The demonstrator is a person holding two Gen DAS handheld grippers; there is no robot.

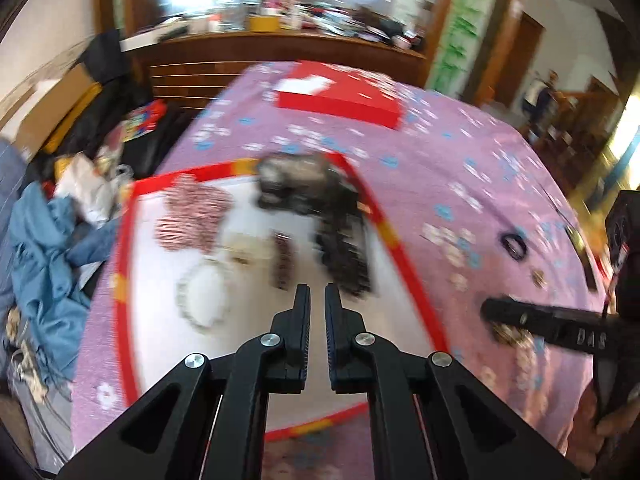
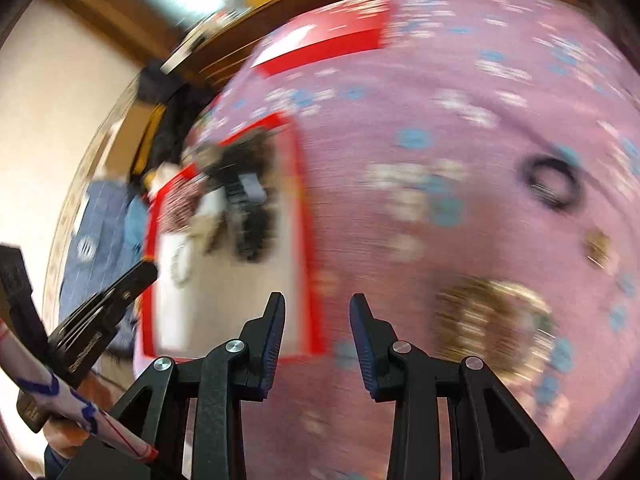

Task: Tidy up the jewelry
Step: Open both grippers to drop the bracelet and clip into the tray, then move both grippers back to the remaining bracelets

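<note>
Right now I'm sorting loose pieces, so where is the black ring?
The black ring lies on the purple cloth, outside the red-rimmed tray, on its right, up and right of the right gripper.

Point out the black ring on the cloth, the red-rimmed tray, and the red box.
black ring (image 2: 553, 185): right wrist view, on its lower band.
red-rimmed tray (image 1: 404, 264): left wrist view, on its right rim.
red box (image 1: 340, 106): left wrist view, on its front wall.
</note>
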